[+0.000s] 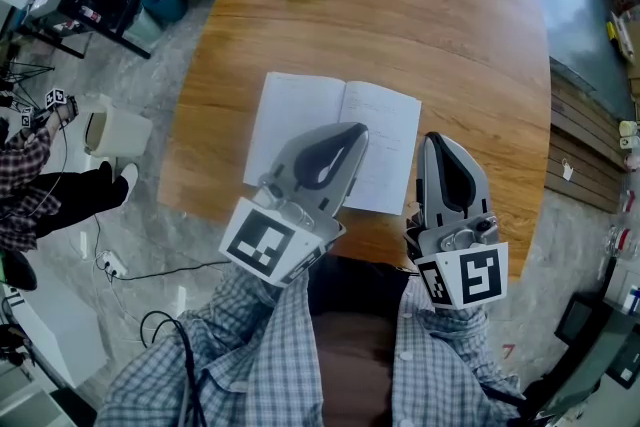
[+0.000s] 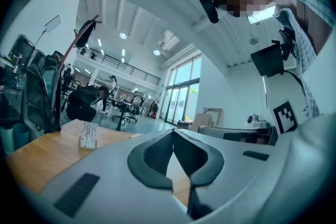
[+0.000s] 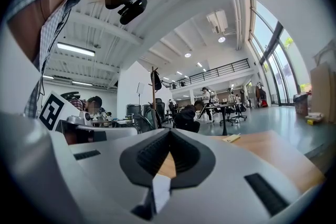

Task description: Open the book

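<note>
Between both pairs of jaws sits nothing: left gripper [image 1: 352, 133] and right gripper [image 1: 433, 141] are clenched empty by the near edge of the book [image 1: 300, 115]. It lies open and flat on the wooden surface [image 1: 450, 45], its spine pointing away from the person and its long axis running left-right. The opening looks done; draw the jaws clear without ruffling pages.

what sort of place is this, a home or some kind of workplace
Most likely a large open-plan office or lab: a high ceiling with strip lights, a mezzanine railing above, and people at desks with office chairs beyond the wooden table.
</note>
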Tool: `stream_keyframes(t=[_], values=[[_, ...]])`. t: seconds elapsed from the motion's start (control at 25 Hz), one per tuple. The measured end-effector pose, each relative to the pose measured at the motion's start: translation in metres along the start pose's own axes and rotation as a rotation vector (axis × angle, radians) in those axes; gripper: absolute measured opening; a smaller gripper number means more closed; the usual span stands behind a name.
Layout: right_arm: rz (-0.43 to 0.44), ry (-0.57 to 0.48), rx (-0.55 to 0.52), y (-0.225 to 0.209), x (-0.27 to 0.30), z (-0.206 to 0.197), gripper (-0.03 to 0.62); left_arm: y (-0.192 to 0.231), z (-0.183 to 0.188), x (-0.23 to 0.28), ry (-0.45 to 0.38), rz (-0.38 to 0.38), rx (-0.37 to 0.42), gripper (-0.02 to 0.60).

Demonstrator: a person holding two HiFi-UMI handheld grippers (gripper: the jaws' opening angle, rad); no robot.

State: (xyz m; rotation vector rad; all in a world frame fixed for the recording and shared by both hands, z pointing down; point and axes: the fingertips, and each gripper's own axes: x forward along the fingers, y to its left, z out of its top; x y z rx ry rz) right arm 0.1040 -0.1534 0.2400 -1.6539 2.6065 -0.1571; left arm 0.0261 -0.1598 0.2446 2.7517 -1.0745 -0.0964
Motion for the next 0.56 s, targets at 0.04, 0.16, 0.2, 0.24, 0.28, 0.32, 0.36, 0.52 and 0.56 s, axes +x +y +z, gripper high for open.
stream_keyframes(t=[0.04,0.16,0.2,0.24,0.28,0.32,0.36,0.52,0.56], values=[[0.0,0.0,0.0,-0.0001,0.0002,-0.0001,0.018,0.0001,-0.0003,0.0001,0.001,-0.001,0.0,0.008],[0.001,-0.004,0.001,0.0002,0.0001,0.0005,0.018,-0.0001,-0.0007,0.0001,0.002,-0.002,0.002,0.008],[0.002,-0.004,0.0,0.0004,0.0001,0.0005,0.018,-0.0001,-0.0007,0.0,0.001,-0.002,0.001,0.008],[0.001,-0.004,0.0,0.0004,0.0001,0.0002,0.018,0.0,-0.0007,-0.0001,0.0,-0.001,0.0,0.008],[0.0,-0.002,-0.001,0.0002,0.0001,-0.0001,0.018,0.0003,-0.0007,-0.0001,-0.001,0.0,-0.002,0.008],[-0.002,0.0,-0.002,0.0,0.0002,-0.0005,0.018,0.0008,-0.0007,-0.0001,-0.001,0.001,-0.003,0.008],[-0.003,0.001,-0.002,-0.0003,0.0004,-0.0006,0.018,0.0012,-0.0007,0.0002,-0.001,0.002,-0.004,0.008],[-0.002,0.001,-0.001,-0.0015,0.0018,0.0007,0.018,0.003,0.0,0.0015,0.002,0.006,-0.004,0.008],[-0.001,0.001,-0.001,-0.0017,0.0021,0.0012,0.018,0.0034,0.0002,0.0017,0.003,0.007,-0.004,0.008]])
